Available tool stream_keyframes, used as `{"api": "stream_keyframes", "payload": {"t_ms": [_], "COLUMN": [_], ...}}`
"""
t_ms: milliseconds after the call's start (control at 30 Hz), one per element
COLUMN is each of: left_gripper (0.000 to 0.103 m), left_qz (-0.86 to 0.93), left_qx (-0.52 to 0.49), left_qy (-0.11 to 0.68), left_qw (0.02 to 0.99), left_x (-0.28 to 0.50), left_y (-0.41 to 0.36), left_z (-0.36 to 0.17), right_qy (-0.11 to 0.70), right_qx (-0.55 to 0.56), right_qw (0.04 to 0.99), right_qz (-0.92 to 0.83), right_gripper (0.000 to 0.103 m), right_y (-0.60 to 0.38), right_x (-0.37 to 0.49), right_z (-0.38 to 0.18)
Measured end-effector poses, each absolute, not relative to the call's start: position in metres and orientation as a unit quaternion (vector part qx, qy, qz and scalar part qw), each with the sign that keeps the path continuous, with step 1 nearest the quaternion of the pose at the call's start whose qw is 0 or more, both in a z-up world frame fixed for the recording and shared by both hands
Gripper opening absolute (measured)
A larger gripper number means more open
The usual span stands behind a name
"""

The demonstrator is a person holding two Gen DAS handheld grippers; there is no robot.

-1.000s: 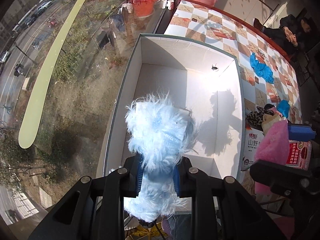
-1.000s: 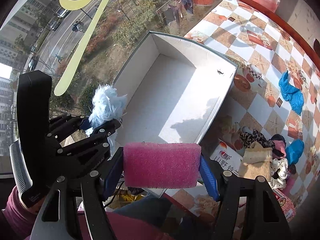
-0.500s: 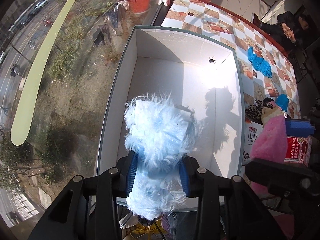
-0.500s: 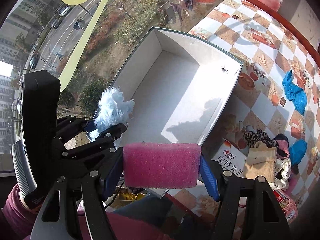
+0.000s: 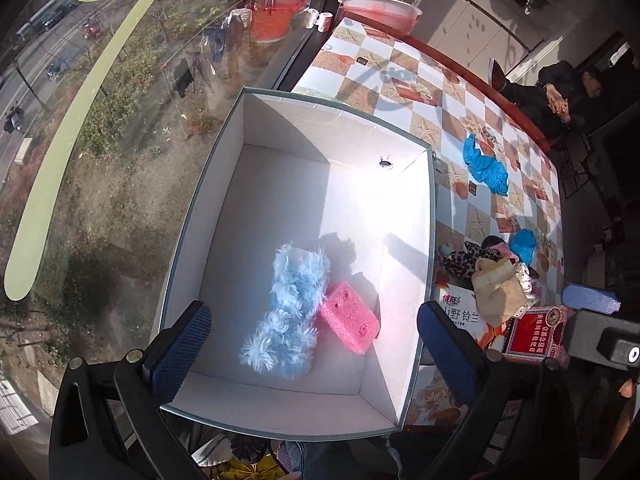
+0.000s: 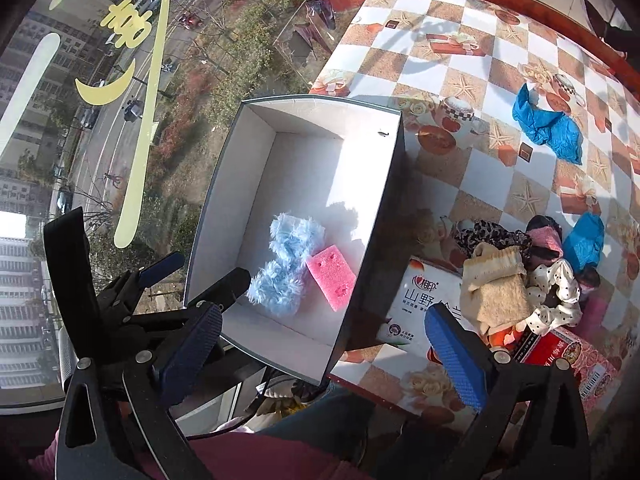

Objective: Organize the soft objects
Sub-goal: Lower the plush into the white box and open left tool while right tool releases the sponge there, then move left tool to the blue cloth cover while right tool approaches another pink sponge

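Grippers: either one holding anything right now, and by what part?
Nothing held. Left gripper and right gripper are both open and bare; the blue fluffy toy and pink sponge lie in the box.

Table: checkered cloth of white and tan squares printed with starfish and teacups, red-brown wooden edge along the far side, sunlit with hard shadows. Window: large pane beside the table, yellow decals on the glass, overlooking trees, a road with cars, and apartment blocks. Background: pale cabinet fronts beyond the table.
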State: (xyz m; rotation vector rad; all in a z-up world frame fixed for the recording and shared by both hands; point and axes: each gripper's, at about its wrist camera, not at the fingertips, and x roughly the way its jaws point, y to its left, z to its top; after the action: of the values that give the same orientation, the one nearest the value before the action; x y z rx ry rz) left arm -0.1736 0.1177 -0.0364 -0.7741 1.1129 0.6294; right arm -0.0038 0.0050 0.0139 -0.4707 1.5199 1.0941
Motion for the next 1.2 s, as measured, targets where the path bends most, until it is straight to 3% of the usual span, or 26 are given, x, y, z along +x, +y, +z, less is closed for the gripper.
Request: {"api": "stream_keyframes", "payload": {"t_ms": [400,667,1000,1100,1200], "left_gripper": [0.103,0.103,0.103,0.103,0.103], "left_qz": [0.188,0.203,0.215,0.203,0.193], "left_qx": [-0.266,-0.226,-0.172,-0.164,-0.156], "left_qy": [0.555,0.590,0.628,0.638,0.645], "left_qw": [0.765,0.748,0.728,0.725,0.723], "left_x": [-0.044,0.006,0.088,0.120,0.153], "left_y": [0.065,0.051,0.047,0.046,0.047], "left_z": [-0.016,-0.022,-0.035,-0.043,-0.054], "right_qy": [0.684,0.737,0.779,0.783,0.735], "right_qx": [-0.027,-0.072,-0.132,-0.165,-0.215], "right_qw": [0.669,0.646,0.576,0.566,0.621], "right_qz": [0.289,0.186,0.209,0.200,0.166], "right_gripper": [0.102,0.102,0.102,0.102,0.102], "right_y": [-0.158,-0.228,-0.212,-0.215,-0.230], "right_x": [0.152,0.227,0.243,0.244,0.264], "right_z": [0.045,-0.057,-0.170,-0.185,-0.172]}}
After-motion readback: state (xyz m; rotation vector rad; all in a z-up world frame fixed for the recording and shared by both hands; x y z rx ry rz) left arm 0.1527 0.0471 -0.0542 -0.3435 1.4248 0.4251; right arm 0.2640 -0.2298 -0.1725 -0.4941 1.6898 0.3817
